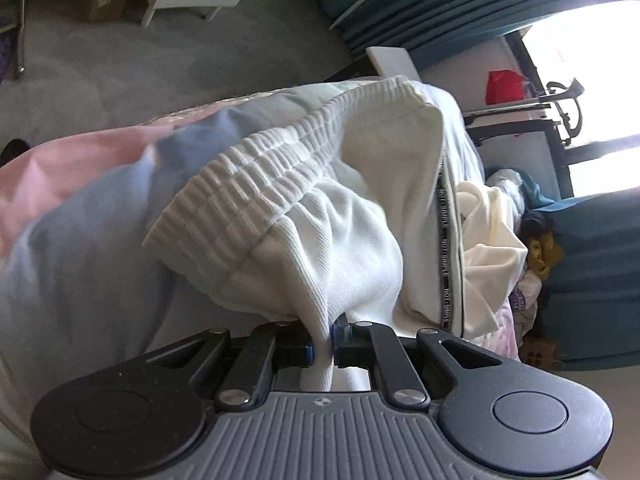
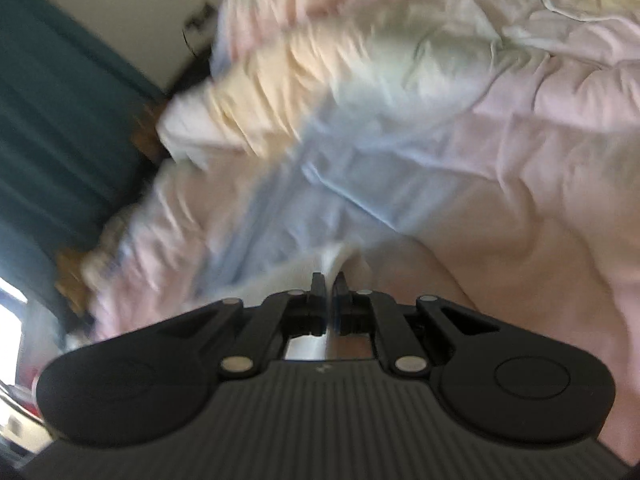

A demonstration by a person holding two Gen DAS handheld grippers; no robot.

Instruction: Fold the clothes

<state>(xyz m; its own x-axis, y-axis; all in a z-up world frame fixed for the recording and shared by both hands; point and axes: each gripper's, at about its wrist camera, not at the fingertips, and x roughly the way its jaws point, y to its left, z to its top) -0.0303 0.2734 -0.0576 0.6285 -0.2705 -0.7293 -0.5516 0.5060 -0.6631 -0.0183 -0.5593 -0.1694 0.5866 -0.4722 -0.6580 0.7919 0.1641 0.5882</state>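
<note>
1. Pinching a gather of white knit just below the ribbed waistband (image 1: 256,184), the left gripper (image 1: 324,338) has its fingers closed tight on the white trousers (image 1: 360,216), so the garment hangs lifted ahead of them, above the bed (image 1: 80,240).
2. Beyond the fingertips, the side stripe (image 1: 444,248) runs straight, suggesting the leg is being drawn taut.
3. The right gripper (image 2: 329,300) likewise clamps a white fold; heavy blur hides which part.
4. Holding two points probably serves to spread the cloth flat over the pink-and-blue quilt (image 2: 520,160).
</note>
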